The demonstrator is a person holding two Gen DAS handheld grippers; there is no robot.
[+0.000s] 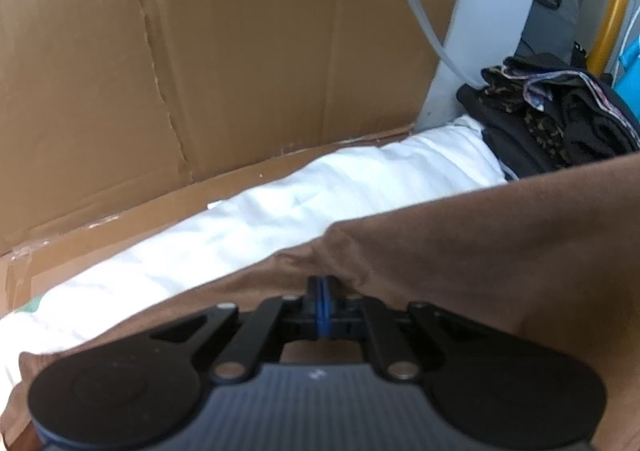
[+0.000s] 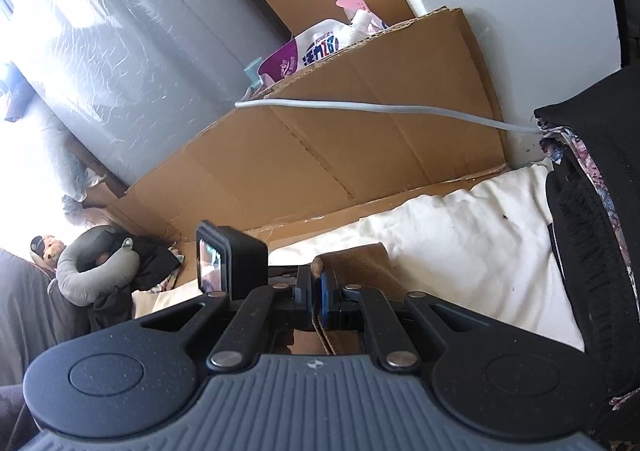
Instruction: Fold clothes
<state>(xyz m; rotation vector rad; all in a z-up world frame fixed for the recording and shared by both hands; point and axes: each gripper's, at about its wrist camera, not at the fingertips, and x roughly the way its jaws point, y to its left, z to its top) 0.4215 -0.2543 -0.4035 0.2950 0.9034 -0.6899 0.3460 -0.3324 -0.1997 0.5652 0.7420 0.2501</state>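
Both grippers are clenched on the brown garment [image 1: 460, 251]. Your left gripper [image 1: 320, 285] pinches a raised fold at lower centre of its frame; cloth spreads from there to the right edge, over the white bedding [image 1: 280, 211]. Your right gripper [image 2: 318, 279] grips a doubled edge at lower centre of its frame, and the cloth beyond the tips reaches up and right. The garment's long axis appears to run between the two grips. Judged: keep that span taut when you lay the fold. A dark clothes pile [image 1: 552, 111] sits at right.
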